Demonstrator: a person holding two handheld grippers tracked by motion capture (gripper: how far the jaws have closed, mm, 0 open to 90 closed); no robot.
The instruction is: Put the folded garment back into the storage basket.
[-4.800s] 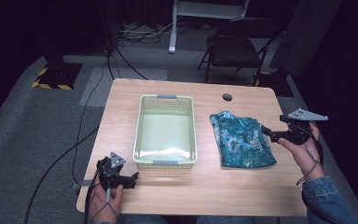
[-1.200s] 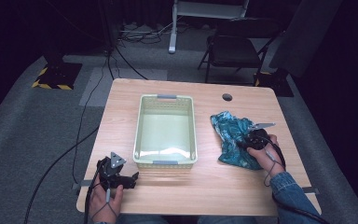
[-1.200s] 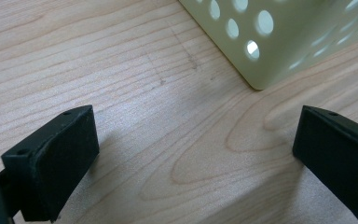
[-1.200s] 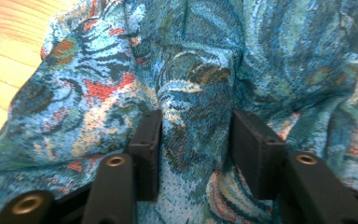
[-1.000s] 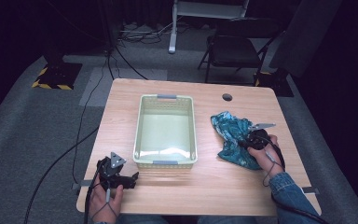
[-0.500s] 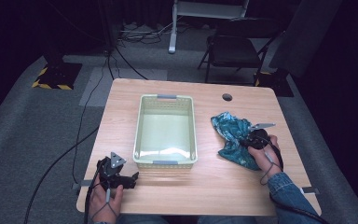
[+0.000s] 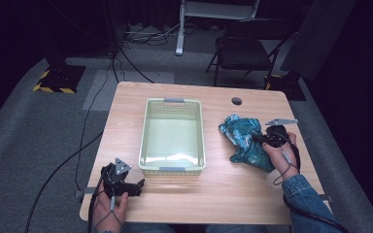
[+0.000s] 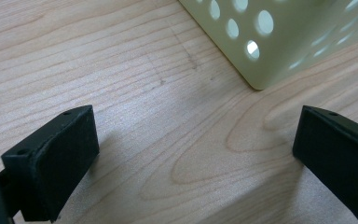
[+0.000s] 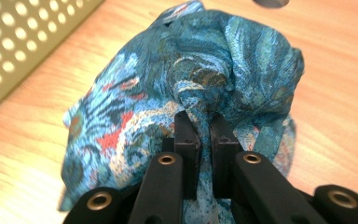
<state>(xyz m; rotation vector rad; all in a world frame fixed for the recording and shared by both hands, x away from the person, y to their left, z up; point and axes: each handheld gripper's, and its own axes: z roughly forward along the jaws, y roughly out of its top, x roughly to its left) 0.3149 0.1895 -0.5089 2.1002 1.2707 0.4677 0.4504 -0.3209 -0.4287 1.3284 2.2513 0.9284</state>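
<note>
A teal patterned cloth (image 7: 243, 141) with red and cream marks lies bunched on the right half of the wooden table. My right gripper (image 7: 256, 139) has pinched a fold of it. In the right gripper view the two jaws stand almost together with the cloth (image 9: 186, 88) squeezed between them, its bulk hanging ahead of my right gripper (image 9: 204, 122). The jaws have just closed on the fabric. My left gripper (image 7: 137, 186) rests at the table's near left corner, and in the left gripper view my left gripper (image 8: 191, 140) stands open over bare wood.
A pale green perforated basket (image 7: 148, 141) stands in the middle of the table (image 7: 223, 194); its corner (image 8: 261, 56) is just ahead of the left gripper. A round cable hole (image 7: 236, 101) lies at the table's back right. A folding chair (image 7: 247, 48) stands beyond the table.
My right gripper came in from the table's right edge onto the cloth, closed on a fold and has lifted it a little, bunching the cloth. The left gripper has not moved.
</note>
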